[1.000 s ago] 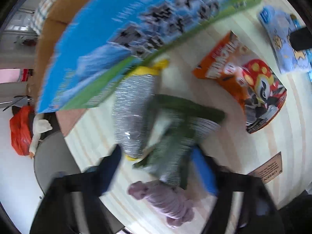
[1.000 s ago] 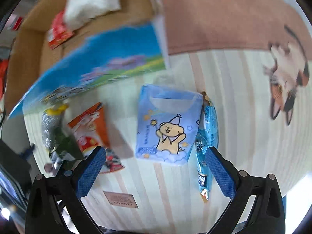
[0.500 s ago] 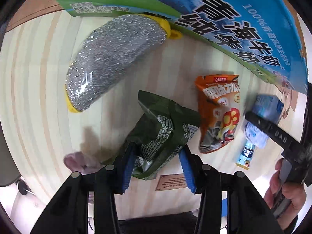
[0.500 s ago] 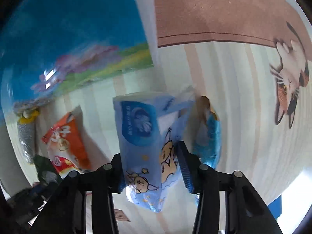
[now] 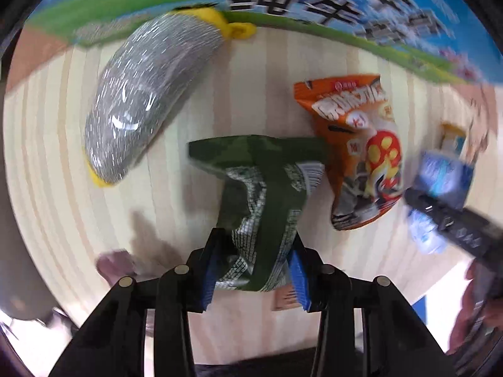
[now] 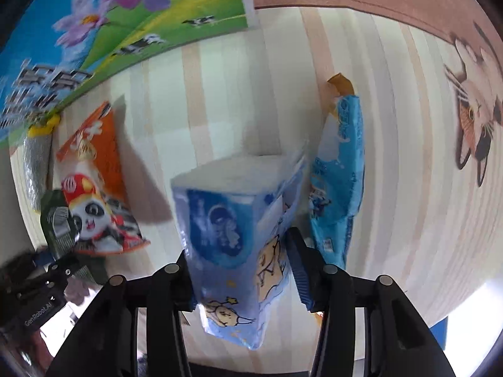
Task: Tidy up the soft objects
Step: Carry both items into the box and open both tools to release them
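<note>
My left gripper [image 5: 254,270] is shut on a green snack bag [image 5: 261,201] and holds it just above the striped mat. My right gripper [image 6: 242,276] is shut on a blue tissue pack [image 6: 235,220] with a cartoon print, tilted up off the mat. The tissue pack [image 5: 440,182] and right gripper also show at the right of the left wrist view. An orange snack bag [image 5: 361,154] lies to the right of the green bag and shows in the right wrist view [image 6: 94,188]. A silver scourer pack [image 5: 147,94] lies at upper left.
A large blue and green carton [image 6: 125,15] stands along the far side. A long blue wrapper [image 6: 339,182] lies right of the tissue pack. A purple soft item [image 5: 113,264] lies at lower left. A cat picture [image 6: 471,110] marks the mat's right.
Both grippers went from open to shut: the left took hold of the green bag, the right took hold of the tissue pack and tipped it up off the mat.
</note>
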